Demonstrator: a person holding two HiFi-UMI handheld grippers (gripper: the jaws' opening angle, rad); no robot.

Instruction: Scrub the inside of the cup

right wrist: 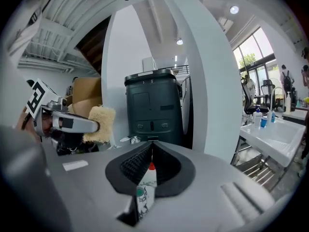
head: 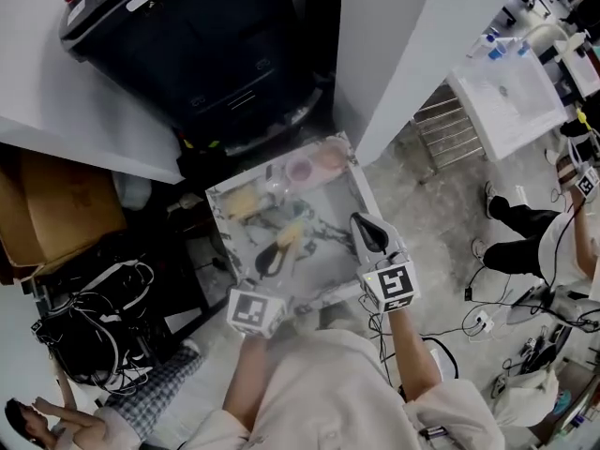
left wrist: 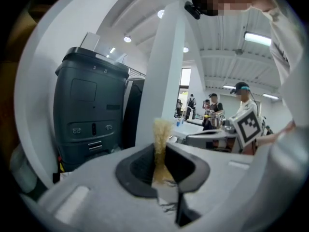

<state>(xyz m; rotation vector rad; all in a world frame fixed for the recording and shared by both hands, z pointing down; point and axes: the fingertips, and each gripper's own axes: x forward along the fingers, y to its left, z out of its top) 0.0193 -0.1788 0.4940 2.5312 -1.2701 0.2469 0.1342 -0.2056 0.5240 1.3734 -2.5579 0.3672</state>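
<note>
Left gripper [left wrist: 161, 153] is clamped shut on a straw-yellow fibrous scrubbing sponge [left wrist: 161, 132], seen edge-on, with a good length left sticking out past the tips; right gripper [right wrist: 151, 159] is fully closed with no grip that can be made out; only a thin white sliver with a red tip is seen in the slot behind its tips, and it cannot be identified. The pale pink round cup [head: 300, 169] is judged to be the item standing at the far side of the white marble-patterned table top [head: 339, 206], well apart from both grippers and untouched; both tools are held over the table's near side.

Step in hand is judged as the approach; scrubbing is not yet started. To be done well: right jaws should be opened before the cup is reached; the cup should be pinched by its wall so the mouth is left free; the sponge should be fed in protruding end first, pressed to the inner wall and bottom, and swept round; the cup looks light, so tipping is likely if it is scrubbed unheld.
</note>
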